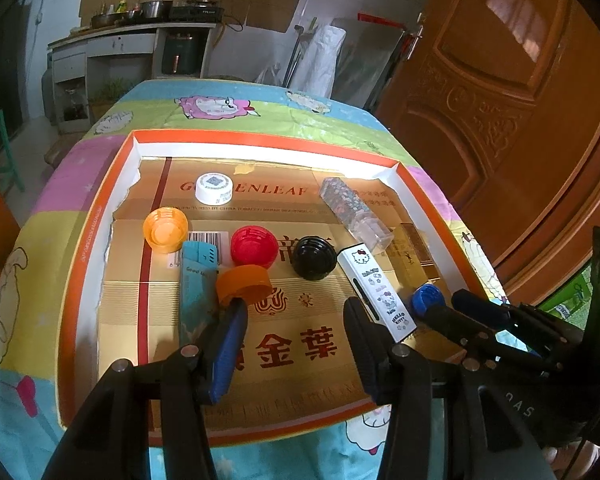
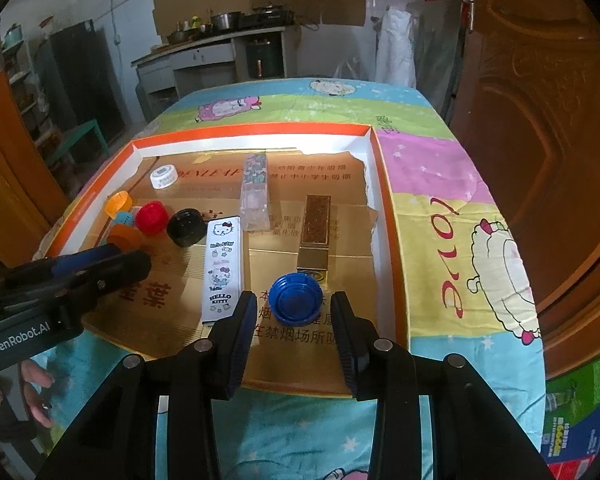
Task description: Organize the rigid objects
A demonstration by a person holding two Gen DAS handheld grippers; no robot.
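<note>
Your right gripper [image 2: 294, 316] gapes around the blue cap [image 2: 296, 298], gripping nothing; center it, then close gently. Your left gripper [image 1: 296, 320] is wide open, empty.

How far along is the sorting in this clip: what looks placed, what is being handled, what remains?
Looks done: nothing clearly; caps and boxes lie mixed in the orange-rimmed cardboard tray. In hand: nothing gripped; the open right gripper brackets the blue plastic bottle cap, the open left gripper sits by the orange plastic cap. Left: red cap, black cap, white Hello Kitty box.
</note>
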